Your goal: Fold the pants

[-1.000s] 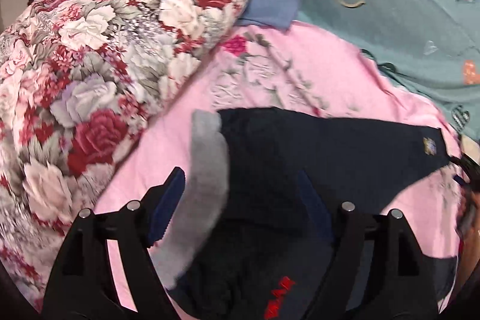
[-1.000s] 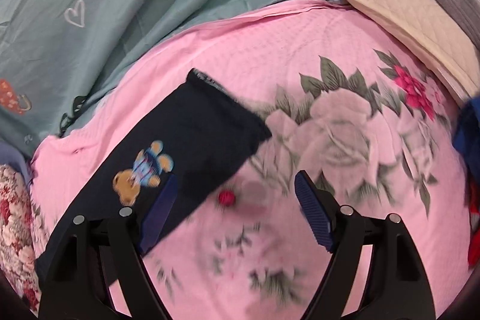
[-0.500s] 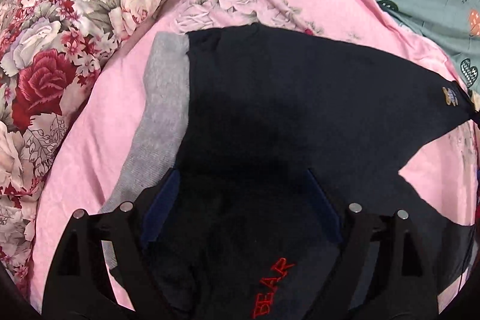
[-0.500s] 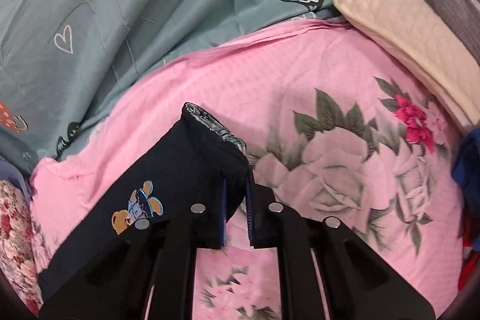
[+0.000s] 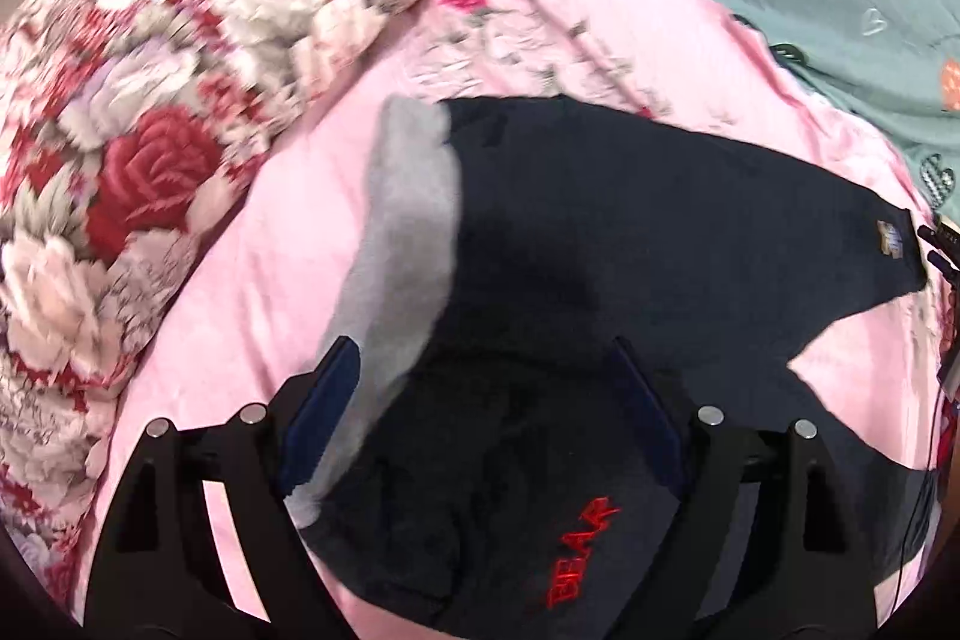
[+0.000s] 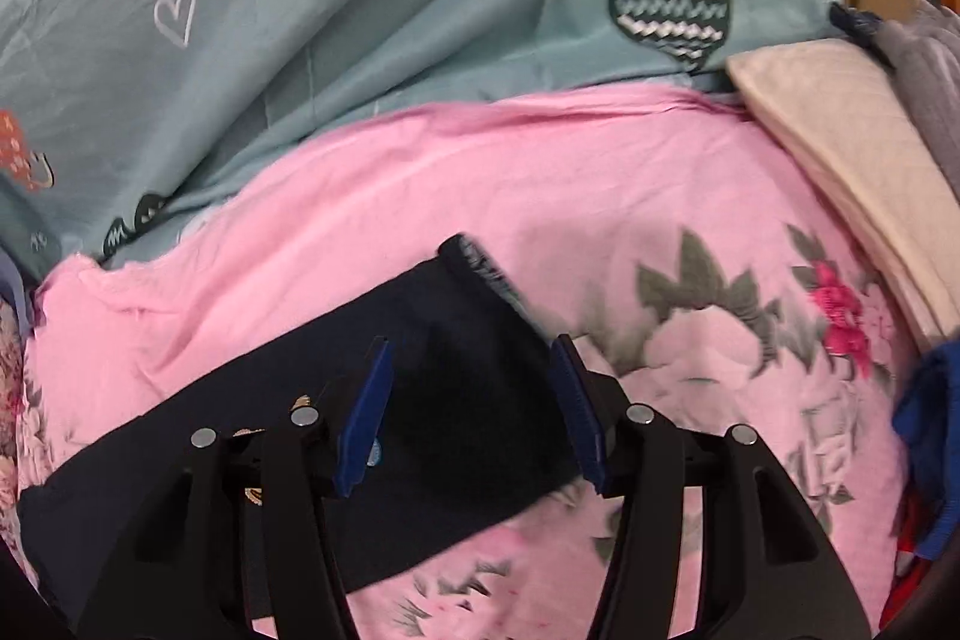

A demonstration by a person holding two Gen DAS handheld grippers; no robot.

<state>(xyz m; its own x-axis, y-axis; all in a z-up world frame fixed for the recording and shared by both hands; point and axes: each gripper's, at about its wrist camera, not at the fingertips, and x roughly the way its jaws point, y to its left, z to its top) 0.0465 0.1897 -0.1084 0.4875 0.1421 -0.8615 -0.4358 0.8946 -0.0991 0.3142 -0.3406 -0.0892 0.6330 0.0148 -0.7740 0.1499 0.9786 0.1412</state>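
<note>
Hovering over the waist of the dark pants (image 5: 630, 244), the left hand-held gripper (image 5: 486, 400) stands wide and released; the grey waistband (image 5: 408, 232) lies just ahead of its left finger, on the pink bedsheet (image 5: 288, 292) beside a floral pillow (image 5: 180, 70). From the right wrist, the right hand-held gripper (image 6: 474, 400) is opening, its fingers straddling the pant leg (image 6: 456, 340) without pressing it.

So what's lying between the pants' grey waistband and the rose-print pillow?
Only bare pink sheet lies between the grey waistband and the rose-print pillow; the left wrist view shows it.
</note>
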